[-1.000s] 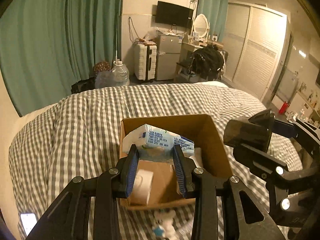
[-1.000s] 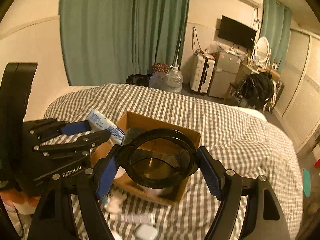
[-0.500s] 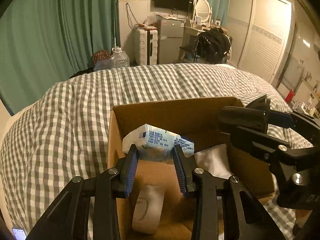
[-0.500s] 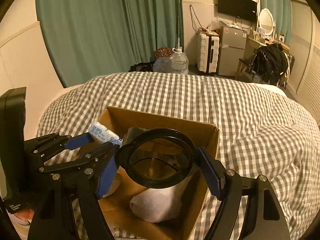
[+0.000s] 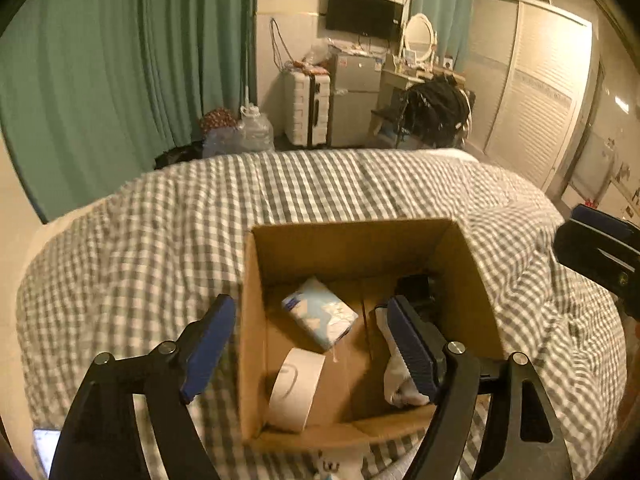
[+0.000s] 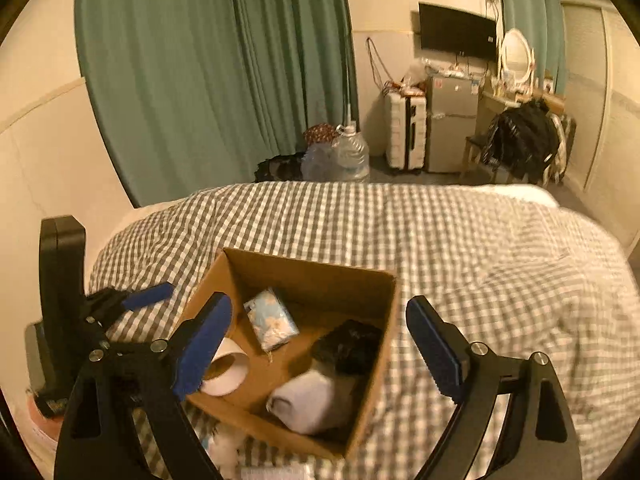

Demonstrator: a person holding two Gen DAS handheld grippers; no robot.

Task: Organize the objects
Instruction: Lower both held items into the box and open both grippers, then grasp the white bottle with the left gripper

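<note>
An open cardboard box [image 5: 360, 240] [image 6: 316, 270] stands on the checked bed. Inside lie a blue-and-white tissue pack [image 5: 320, 314] [image 6: 271, 319], a white tape roll [image 5: 294, 390] [image 6: 226, 372], a white rolled cloth [image 6: 308, 402] [image 5: 400, 380] and a black round object [image 6: 348, 346] [image 5: 416, 286]. My left gripper [image 5: 310, 344] is open and empty just above the box's near side. My right gripper [image 6: 320, 346] is open and empty above the box. Each gripper shows in the other's view, the right gripper [image 5: 600, 248] at the right edge and the left gripper [image 6: 108, 304] at the left.
Small white items lie on the checked bedspread [image 5: 140, 260] in front of the box [image 6: 228, 446]. A phone [image 5: 46, 446] lies at the bed's near left. Beyond the bed are green curtains [image 6: 220, 60], water jugs [image 6: 350, 152], a suitcase [image 5: 306, 108] and a wardrobe [image 5: 532, 80].
My left gripper opened and let the tissue pack drop into the box. My right gripper opened and the black round object now lies in the box. Both grippers drew back a little.
</note>
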